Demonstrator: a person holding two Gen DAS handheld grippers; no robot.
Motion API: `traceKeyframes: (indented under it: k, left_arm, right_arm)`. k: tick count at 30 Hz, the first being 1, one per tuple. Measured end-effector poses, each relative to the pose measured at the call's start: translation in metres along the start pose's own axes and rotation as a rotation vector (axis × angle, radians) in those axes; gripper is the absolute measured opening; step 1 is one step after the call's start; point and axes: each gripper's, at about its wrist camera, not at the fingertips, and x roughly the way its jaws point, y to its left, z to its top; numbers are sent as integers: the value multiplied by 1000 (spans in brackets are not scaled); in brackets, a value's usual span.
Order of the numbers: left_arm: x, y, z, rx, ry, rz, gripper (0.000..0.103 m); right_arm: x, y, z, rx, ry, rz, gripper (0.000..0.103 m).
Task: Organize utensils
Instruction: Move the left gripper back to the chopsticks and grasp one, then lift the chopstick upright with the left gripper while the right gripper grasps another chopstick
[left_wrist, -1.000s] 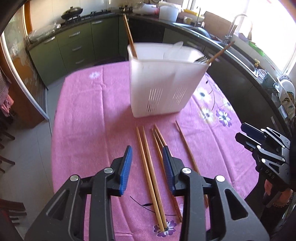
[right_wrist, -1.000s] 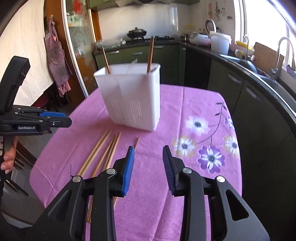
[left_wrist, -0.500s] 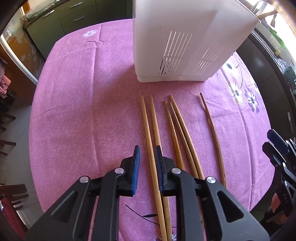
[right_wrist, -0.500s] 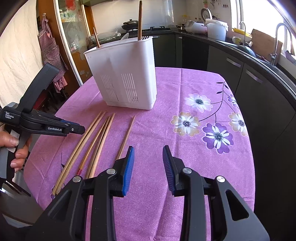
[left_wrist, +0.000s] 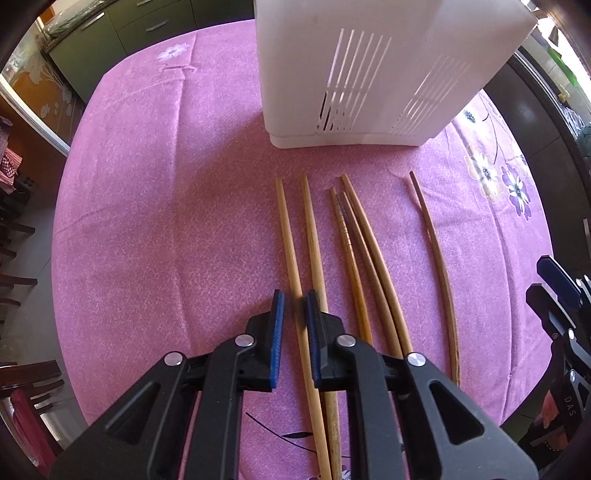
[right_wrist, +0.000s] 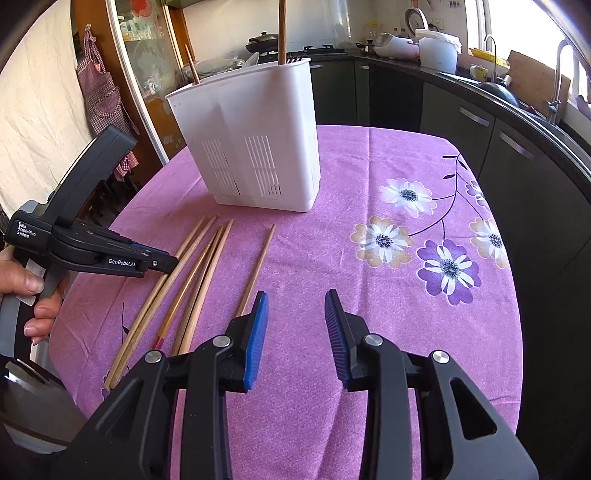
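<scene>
Several wooden chopsticks (left_wrist: 354, 251) lie side by side on the pink tablecloth in front of a white slotted utensil holder (left_wrist: 373, 70). My left gripper (left_wrist: 293, 308) is low over the leftmost chopstick (left_wrist: 290, 240), its jaws narrowed around it with small gaps at both pads. In the right wrist view the left gripper (right_wrist: 166, 263) sits over the chopsticks (right_wrist: 207, 266). My right gripper (right_wrist: 295, 317) is open and empty above the cloth, right of the lone chopstick (right_wrist: 258, 266). The holder (right_wrist: 255, 140) has chopsticks standing in it.
The round table (right_wrist: 369, 258) has a pink flowered cloth; its edges drop off close on all sides. Dark kitchen cabinets and a counter with a sink (right_wrist: 517, 92) run behind and to the right. Chairs (left_wrist: 22, 387) stand at the left.
My left gripper has moved down and forward onto the leftmost chopstick and its jaws have narrowed from wide open. My right gripper has drifted slightly closer to the table and stays open.
</scene>
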Motion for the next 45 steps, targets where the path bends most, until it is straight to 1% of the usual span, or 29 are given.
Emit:
traceKeyframes:
  k: [7,11,17,19,23,25,27,31,35,44,45]
  left_arm:
    - [1,0,0,14,-11,17,8]
    - [-4,3,-3,3,-32,-2,7]
    - [-45,7,-12,19,-178,-3,6]
    - [-61,8,-18,19,-226,-20,6]
    - [-94,12,-31,22,-331,-31,6]
    - [-106,14,-34,25,-373,-33,6]
    - [-117,15,-40,33,-408,-26,6]
    - [-133,17,-50,44,-456,-22,6]
    - [-144,19,-57,52,-494,-17,6]
    - [-152,24,-68,62,-535,-29,6]
    - [-153,24,-70,61,-538,-33,6]
  right_arm:
    - [9,7,4,-13,16,0,32]
    - [13,8,4,-14,28,-3,32]
    - [20,10,8,-20,55,-1,32]
    - [24,11,10,-22,66,9,32]
    - [34,18,18,-28,103,43,32]
    - [42,21,22,-19,140,82,32]
    - [50,24,27,-15,162,94,32]
    - [64,29,37,-11,195,80,32]
    - [77,35,42,-24,222,46,32]
    - [96,50,41,-60,263,-15,32]
    - [98,51,41,-62,264,-22,29]
